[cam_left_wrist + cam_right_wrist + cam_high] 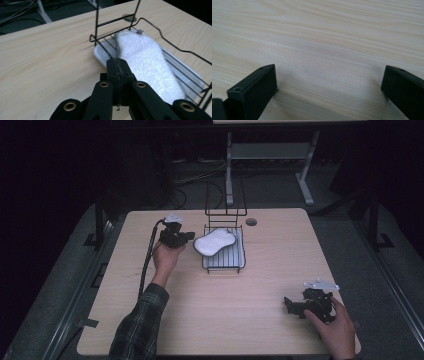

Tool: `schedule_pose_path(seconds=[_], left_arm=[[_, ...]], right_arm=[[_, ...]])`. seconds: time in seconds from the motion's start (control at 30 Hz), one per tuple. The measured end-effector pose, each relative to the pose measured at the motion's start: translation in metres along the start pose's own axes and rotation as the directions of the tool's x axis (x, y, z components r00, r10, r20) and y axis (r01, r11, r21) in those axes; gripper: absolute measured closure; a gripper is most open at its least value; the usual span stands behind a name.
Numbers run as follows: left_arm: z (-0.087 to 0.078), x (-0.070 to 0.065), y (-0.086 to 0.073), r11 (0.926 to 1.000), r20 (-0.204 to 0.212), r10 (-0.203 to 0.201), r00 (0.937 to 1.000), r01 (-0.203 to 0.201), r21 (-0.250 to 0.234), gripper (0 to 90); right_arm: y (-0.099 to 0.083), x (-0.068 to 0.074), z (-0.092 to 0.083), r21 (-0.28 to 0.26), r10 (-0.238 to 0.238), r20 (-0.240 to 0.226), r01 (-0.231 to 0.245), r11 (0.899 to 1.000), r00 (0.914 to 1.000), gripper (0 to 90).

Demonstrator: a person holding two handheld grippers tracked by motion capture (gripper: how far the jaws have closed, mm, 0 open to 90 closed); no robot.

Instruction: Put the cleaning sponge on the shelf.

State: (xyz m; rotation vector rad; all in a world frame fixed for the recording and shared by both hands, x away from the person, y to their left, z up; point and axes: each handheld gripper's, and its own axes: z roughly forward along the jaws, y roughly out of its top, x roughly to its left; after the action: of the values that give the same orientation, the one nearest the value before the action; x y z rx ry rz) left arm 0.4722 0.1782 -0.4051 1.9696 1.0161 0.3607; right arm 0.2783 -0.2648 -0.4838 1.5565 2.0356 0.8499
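The white sponge (214, 242) lies across the wire rack (223, 265) at the table's (250, 320) 12 o'clock, its long axis running 2-to-8. The left gripper (187, 236) sits just beside its 9 o'clock end — jaws pressed together, nothing between them. The right gripper (290, 306) rests low at 4 o'clock, well apart, jaws spread wide over bare wood.

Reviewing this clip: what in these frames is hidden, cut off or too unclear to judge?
- Left tongs: shut, but the left gripper view cannot settle whether they pinch the white sponge's edge, hidden behind the tips.
- Wire rack: right end cut off by that view's edge.
- Round disc on the table: too small in the high view to identify.
- Right tongs: open; jaw bases cut off below.
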Motion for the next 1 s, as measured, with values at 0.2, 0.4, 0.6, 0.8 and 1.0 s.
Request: schedule_pose_path(seconds=[0.2,0.4,0.6,0.8,1.0], left_arm=[[0.010,0.007,-0.005,0.9999,-0.017,-0.005,0.9998,0.005,0.013,89.9],[0.018,0.004,-0.011,0.9993,0.005,-0.007,1.0000,0.007,0.037,89.9],[0.017,0.002,-0.017,0.9993,0.041,-0.025,0.9988,0.024,0.029,89.9],[0.015,-0.003,-0.022,0.9994,0.060,-0.024,0.9979,0.022,0.027,89.9],[0.014,-0.012,-0.020,0.9996,0.078,0.005,0.9970,-0.007,0.026,89.9]], right_arm=[[0.000,0.000,0.000,0.000,0.001,0.000,-0.001,1.000,1.0000,0.0],[0.000,0.000,0.000,0.000,0.002,0.000,-0.002,1.000,1.0000,0.0],[0.000,0.000,0.000,0.000,0.002,0.000,-0.002,1.000,1.0000,0.0],[0.000,0.000,0.000,0.000,0.002,0.000,-0.002,1.000,1.0000,0.0],[0.000,0.000,0.000,0.000,0.002,0.000,-0.002,1.000,1.0000,0.0]])
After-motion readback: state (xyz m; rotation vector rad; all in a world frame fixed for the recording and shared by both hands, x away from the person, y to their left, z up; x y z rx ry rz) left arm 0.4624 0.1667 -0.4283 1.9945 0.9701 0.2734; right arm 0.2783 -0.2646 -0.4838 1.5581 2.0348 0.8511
